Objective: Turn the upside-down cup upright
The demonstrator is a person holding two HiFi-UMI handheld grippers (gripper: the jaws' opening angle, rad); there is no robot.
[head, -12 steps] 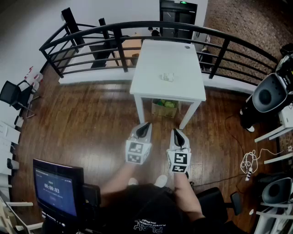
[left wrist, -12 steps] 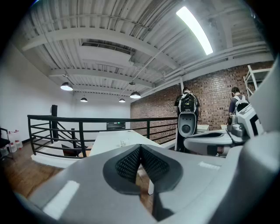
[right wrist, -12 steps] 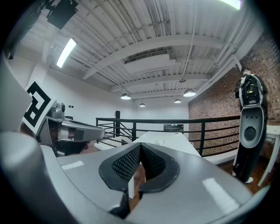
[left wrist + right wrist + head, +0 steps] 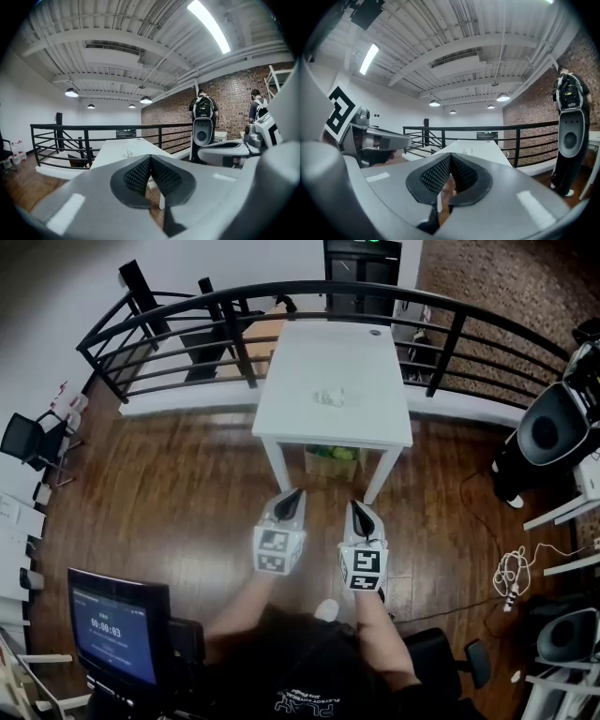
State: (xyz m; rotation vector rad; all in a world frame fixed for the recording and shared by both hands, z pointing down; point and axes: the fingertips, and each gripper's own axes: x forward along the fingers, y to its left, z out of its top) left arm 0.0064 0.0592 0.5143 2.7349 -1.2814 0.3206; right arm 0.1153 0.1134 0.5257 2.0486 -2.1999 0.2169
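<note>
1. The white surface [image 4: 375, 418] has slid a little to the left in my head view.
2. The small cup [image 4: 329, 397] on it has shifted left with it and now sits nearer the middle of the top as I see it.
3. The black railing [image 4: 441, 310] behind has moved the same way and stands slightly higher in the picture.
4. Only one white shoe [image 4: 326, 609] shows below my arms now. Half a second ago there were two.

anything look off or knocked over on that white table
Nothing clearly stands out. The white table holds a small clear item near its middle, too small to tell whether it is tipped or upside down.
</note>
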